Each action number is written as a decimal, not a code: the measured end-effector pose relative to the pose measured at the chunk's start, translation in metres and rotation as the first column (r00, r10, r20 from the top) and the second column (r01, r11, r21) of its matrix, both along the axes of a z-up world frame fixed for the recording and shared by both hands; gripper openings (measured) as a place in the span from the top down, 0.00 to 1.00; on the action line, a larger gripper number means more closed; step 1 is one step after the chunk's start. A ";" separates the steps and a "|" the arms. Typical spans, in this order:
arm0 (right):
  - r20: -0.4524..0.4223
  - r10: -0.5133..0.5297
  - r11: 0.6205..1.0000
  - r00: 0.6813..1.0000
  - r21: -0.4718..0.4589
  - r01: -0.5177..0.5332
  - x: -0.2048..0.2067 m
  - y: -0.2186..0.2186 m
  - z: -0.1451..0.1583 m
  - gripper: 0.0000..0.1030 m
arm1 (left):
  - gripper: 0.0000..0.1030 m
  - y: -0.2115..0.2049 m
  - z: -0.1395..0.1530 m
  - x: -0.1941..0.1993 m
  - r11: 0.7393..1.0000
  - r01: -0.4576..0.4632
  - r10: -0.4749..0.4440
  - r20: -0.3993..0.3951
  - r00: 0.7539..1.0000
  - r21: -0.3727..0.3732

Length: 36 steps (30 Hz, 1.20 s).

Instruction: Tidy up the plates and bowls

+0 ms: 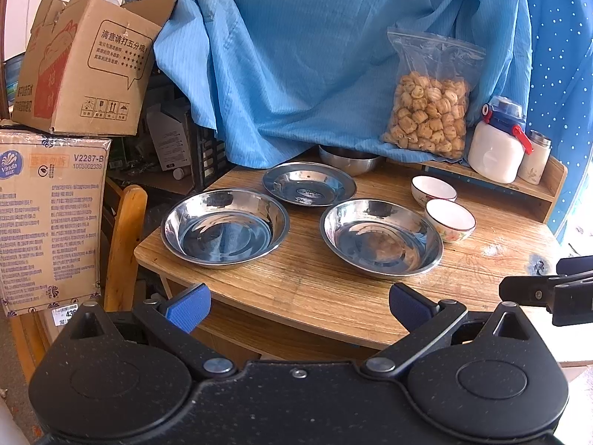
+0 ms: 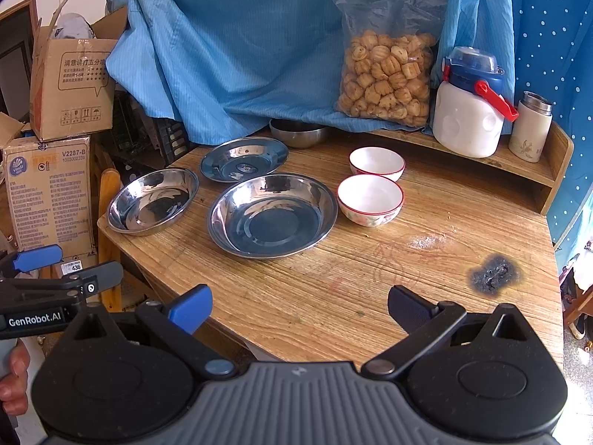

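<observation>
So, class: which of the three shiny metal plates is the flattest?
The far plate, nearest the blue cloth: shallow with a wide flat rim. The left plate and the middle plate are deeper.

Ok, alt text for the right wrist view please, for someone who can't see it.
Open right gripper hovers over a wooden table holding three steel plates and two white red-rimmed bowls. A bag of snacks and a white jug sit on the rear shelf.
</observation>
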State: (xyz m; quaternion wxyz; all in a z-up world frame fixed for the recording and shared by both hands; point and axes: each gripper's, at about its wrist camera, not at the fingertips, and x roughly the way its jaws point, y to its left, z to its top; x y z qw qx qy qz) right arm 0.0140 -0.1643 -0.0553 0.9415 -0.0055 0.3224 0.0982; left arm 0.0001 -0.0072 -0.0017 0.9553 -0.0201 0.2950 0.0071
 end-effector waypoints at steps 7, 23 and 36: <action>0.000 0.001 1.000 1.000 0.000 -0.001 0.000 -0.001 0.000 0.00 | 0.01 0.000 0.000 0.000 1.000 0.001 -0.001 -0.001 1.000 -0.001; -0.001 0.000 1.000 1.000 0.001 0.000 0.000 -0.002 0.000 0.00 | 0.01 -0.001 0.001 -0.001 1.000 -0.002 0.002 -0.004 1.000 0.000; -0.005 -0.001 1.000 1.000 0.003 0.001 -0.001 -0.005 0.000 0.00 | 0.01 -0.002 0.001 -0.002 1.000 -0.006 0.006 -0.008 1.000 -0.002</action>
